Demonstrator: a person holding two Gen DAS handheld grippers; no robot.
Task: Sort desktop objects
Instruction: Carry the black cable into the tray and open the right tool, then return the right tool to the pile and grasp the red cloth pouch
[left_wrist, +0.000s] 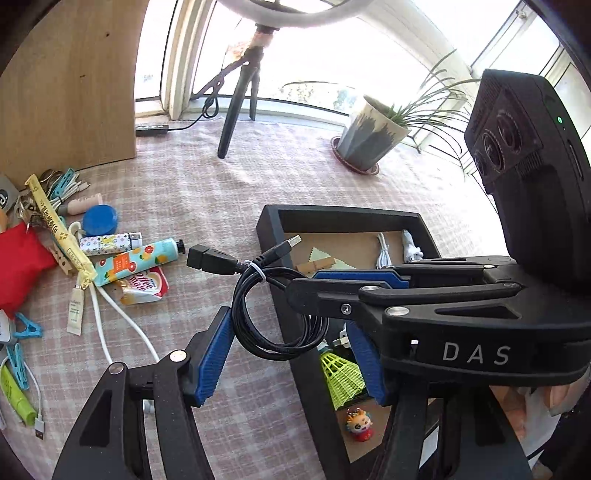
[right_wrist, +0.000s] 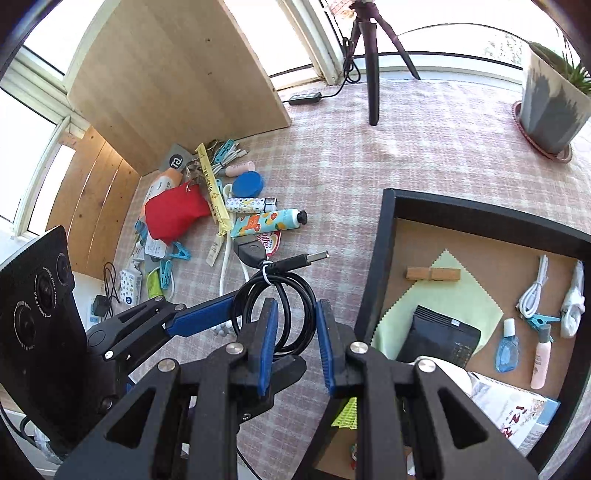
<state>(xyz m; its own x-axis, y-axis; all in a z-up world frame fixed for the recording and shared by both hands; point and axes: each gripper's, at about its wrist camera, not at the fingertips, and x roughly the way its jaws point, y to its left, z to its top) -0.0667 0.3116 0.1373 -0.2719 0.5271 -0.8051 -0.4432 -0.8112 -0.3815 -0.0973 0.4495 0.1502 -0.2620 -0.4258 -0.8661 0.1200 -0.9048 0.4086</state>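
Note:
A coiled black USB cable (left_wrist: 280, 349) (right_wrist: 303, 259), tied with a white twist, hangs above the checked cloth just left of the black tray (left_wrist: 332, 212) (right_wrist: 480, 210). My right gripper (right_wrist: 297, 302) (left_wrist: 303, 282) is shut on the strands at the coil's right side, with one finger through the loop. My left gripper (left_wrist: 288, 317) stands open around the same coil. Its left pad brushes the coil and a small gap shows at the right pad. In the right wrist view its blue finger (right_wrist: 199, 317) reaches in from the left.
A pile lies at the left: red pouch (left_wrist: 18, 266) (right_wrist: 173, 214), hand cream tube (left_wrist: 136, 260) (right_wrist: 266, 221), white cable (left_wrist: 122, 317), several pegs. The tray holds a green cloth (right_wrist: 443, 295), a wooden peg (right_wrist: 432, 274) and a shuttlecock (left_wrist: 340, 373). A plant pot (left_wrist: 369, 136), tripod (left_wrist: 236, 107) and wooden board (right_wrist: 173, 70) stand behind.

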